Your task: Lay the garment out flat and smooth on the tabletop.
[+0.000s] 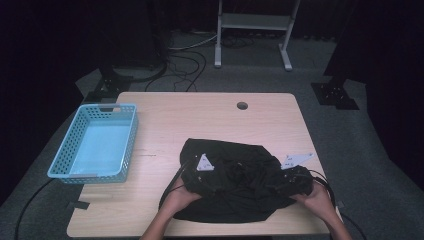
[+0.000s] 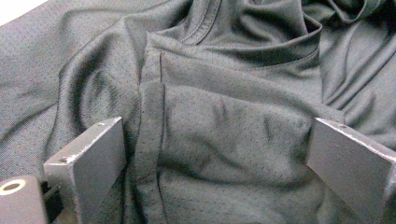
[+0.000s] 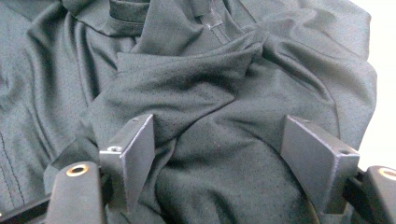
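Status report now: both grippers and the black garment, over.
Left gripper open, jaws astride a fold. Right gripper open over bunched cloth. Black garment crumpled on table. Blue basket apart, left.

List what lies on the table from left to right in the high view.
Blue basket → left gripper on the black garment's left side → right gripper on its right side. The table's cable hole sits farther back, above the garment.
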Demonstrator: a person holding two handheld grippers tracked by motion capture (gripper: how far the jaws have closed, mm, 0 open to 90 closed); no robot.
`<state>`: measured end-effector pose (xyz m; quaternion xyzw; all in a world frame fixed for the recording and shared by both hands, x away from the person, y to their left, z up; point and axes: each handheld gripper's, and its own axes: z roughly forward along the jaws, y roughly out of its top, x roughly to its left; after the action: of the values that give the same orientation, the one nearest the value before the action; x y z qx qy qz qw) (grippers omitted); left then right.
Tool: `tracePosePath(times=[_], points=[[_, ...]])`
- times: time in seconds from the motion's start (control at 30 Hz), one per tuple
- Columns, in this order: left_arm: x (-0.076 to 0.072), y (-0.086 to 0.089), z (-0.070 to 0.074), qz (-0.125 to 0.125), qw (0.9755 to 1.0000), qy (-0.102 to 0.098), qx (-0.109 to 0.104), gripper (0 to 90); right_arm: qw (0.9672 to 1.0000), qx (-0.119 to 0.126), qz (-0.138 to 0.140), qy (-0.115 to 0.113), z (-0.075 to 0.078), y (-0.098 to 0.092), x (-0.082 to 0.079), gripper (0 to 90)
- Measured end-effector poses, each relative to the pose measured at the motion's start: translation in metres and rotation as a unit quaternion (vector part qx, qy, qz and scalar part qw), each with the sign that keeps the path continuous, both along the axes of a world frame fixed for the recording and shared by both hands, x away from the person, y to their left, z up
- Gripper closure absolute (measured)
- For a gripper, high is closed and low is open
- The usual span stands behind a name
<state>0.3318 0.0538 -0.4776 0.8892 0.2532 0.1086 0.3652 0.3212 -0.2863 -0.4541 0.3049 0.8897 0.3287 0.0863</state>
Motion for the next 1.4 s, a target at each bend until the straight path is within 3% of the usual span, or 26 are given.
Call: tracePosePath(times=[0.1, 0.37, 0.67, 0.97, 1.03, 1.23, 1.4], points=[[-0.001, 0.003, 0.001, 0.0, 1.0, 0.0, 0.008, 4.4, 1.0, -0.001, 0.002, 0.004, -0.003, 0.003, 0.003, 23.9], [-0.006, 0.026, 0.003, 0.001, 0.9998, 0.008, 0.017, 4.8, 0.9994, -0.025, 0.02, -0.015, -0.005, 0.015, 0.0, 20.3], [-0.02, 0.054, 0.005, 0.009, 0.9994, 0.022, 0.024, 5.1, 0.9972, -0.057, 0.041, -0.026, -0.006, 0.034, -0.012, 18.0], [-0.038, 0.065, 0.005, 0.008, 0.9993, 0.024, 0.028, 5.3, 0.9963, -0.06, 0.053, -0.031, -0.007, 0.04, -0.032, 18.0], [-0.044, 0.067, 0.005, 0.006, 0.9994, 0.023, 0.026, 5.3, 0.9965, -0.051, 0.055, -0.035, -0.008, 0.038, -0.041, 18.0], [-0.049, 0.067, 0.004, 0.009, 0.9995, 0.021, 0.023, 5.2, 0.997, -0.051, 0.056, -0.016, -0.003, 0.038, -0.04, 15.8], [-0.049, 0.067, 0.009, 0.008, 0.9996, 0.02, 0.02, 7.0, 0.9975, -0.033, 0.057, -0.028, 0.008, 0.038, -0.044, 16.3]])
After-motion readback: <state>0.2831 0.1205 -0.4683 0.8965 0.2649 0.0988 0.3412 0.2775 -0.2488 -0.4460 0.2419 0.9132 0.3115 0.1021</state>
